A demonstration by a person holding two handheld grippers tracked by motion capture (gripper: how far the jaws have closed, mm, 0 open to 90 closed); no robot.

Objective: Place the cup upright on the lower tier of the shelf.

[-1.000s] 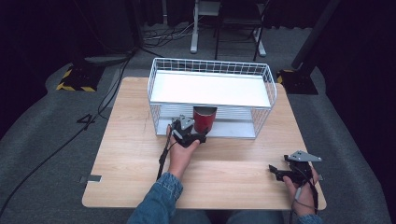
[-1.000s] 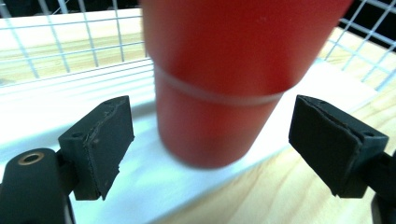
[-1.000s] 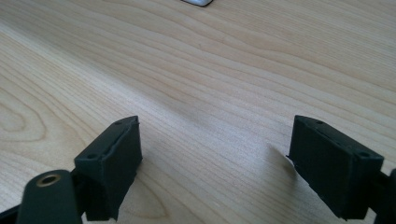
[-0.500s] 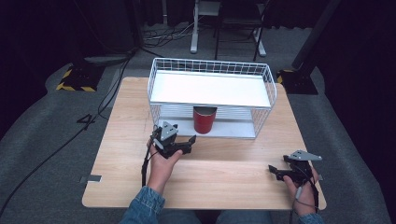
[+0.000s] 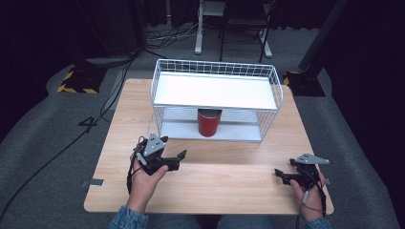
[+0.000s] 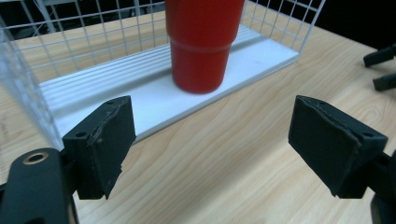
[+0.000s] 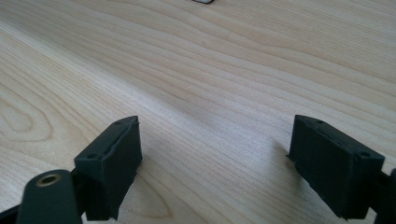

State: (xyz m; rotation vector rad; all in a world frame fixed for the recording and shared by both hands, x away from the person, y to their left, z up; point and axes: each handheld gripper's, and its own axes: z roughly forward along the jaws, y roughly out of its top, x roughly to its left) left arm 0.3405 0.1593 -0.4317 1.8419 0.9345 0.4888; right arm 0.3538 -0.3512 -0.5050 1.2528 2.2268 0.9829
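Red cup (image 5: 209,122) stands upright on the lower shelf of the white wire rack (image 5: 217,91), at the desk's (image 5: 224,179) far middle. No readable writing on cup or rack. Left hand-held gripper (image 5: 177,157) sits near-left of the rack, apart from the cup, jaws apart with nothing between. Right hand-held gripper (image 5: 280,173) rests at the near-right desk edge, jaws likewise apart and empty.
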